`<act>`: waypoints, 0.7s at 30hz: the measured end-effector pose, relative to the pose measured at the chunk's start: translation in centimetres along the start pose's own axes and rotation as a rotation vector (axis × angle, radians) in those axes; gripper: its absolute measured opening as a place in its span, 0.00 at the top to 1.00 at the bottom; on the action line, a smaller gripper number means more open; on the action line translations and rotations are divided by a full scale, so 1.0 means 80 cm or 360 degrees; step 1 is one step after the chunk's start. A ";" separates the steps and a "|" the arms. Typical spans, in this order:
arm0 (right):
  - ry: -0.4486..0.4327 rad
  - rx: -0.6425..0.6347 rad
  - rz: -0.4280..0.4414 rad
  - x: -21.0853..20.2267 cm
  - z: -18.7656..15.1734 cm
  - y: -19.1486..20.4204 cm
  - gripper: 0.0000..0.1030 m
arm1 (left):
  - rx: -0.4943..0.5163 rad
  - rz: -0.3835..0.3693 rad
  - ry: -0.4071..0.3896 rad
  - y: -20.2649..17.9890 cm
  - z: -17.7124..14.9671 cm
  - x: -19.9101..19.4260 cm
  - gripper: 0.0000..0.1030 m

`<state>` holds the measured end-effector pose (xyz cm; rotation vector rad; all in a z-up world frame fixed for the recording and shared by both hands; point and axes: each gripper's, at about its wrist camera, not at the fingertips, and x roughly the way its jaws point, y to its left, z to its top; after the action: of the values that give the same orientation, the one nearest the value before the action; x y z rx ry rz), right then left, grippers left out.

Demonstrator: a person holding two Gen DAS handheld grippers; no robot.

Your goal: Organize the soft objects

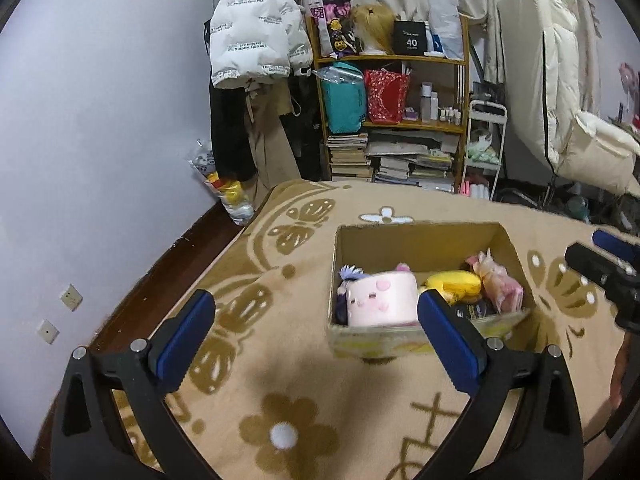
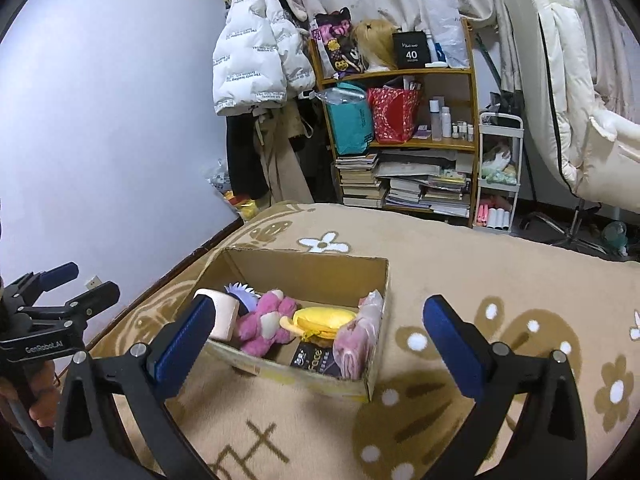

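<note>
A cardboard box [image 1: 420, 240] [image 2: 320, 272] stands on the patterned blanket. Inside lie a pale pink cube plush [image 1: 380, 298] [image 2: 224, 314], a purple-haired doll [image 1: 352, 274] [image 2: 242, 292], a magenta plush [image 2: 268, 320], a yellow plush [image 1: 454, 284] [image 2: 326, 320] and a pink bagged item [image 1: 500, 284] [image 2: 360, 336]. My left gripper [image 1: 316, 312] is open and empty, hovering before the box's near wall. My right gripper [image 2: 320, 324] is open and empty, above the box's near right corner. The right gripper shows at the left view's right edge [image 1: 608, 268]; the left gripper shows at the right view's left edge [image 2: 52, 296].
The beige butterfly-and-flower blanket [image 1: 300, 400] [image 2: 480, 264] covers the surface. Behind it stand a wooden shelf [image 1: 400, 60] [image 2: 420, 76] with bags, bottles and stacked books, a hanging white puffer jacket [image 1: 256, 36], a small white cart [image 2: 500, 176] and a white chair [image 2: 580, 120].
</note>
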<state>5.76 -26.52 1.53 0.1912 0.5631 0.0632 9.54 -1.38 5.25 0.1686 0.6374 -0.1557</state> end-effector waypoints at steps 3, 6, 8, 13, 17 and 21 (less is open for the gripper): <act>-0.0017 -0.0012 -0.0014 -0.016 -0.004 0.001 0.00 | 0.0021 0.0052 -0.0024 -0.002 -0.010 -0.020 0.02; -0.0067 -0.0024 -0.0023 -0.033 -0.009 0.001 0.00 | 0.0018 0.0047 -0.0034 -0.001 -0.021 -0.034 0.02; -0.0086 -0.0021 -0.0020 -0.043 -0.011 -0.002 0.00 | 0.0022 0.0057 -0.0056 -0.001 -0.028 -0.046 0.02; -0.0107 -0.0022 -0.0032 -0.064 -0.019 -0.005 0.00 | 0.0012 0.0056 -0.0126 -0.001 -0.045 -0.071 0.02; -0.0140 -0.0031 -0.0028 -0.079 -0.033 -0.005 0.00 | 0.0021 0.0085 -0.0184 -0.002 -0.056 -0.087 0.02; -0.0217 -0.0012 -0.0013 -0.091 -0.049 -0.008 0.00 | 0.0032 0.0073 -0.0237 -0.006 -0.067 -0.098 0.02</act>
<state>-2.50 -27.34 1.99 0.1845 0.4275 0.0441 0.15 0.00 5.65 0.1888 0.4833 -0.1295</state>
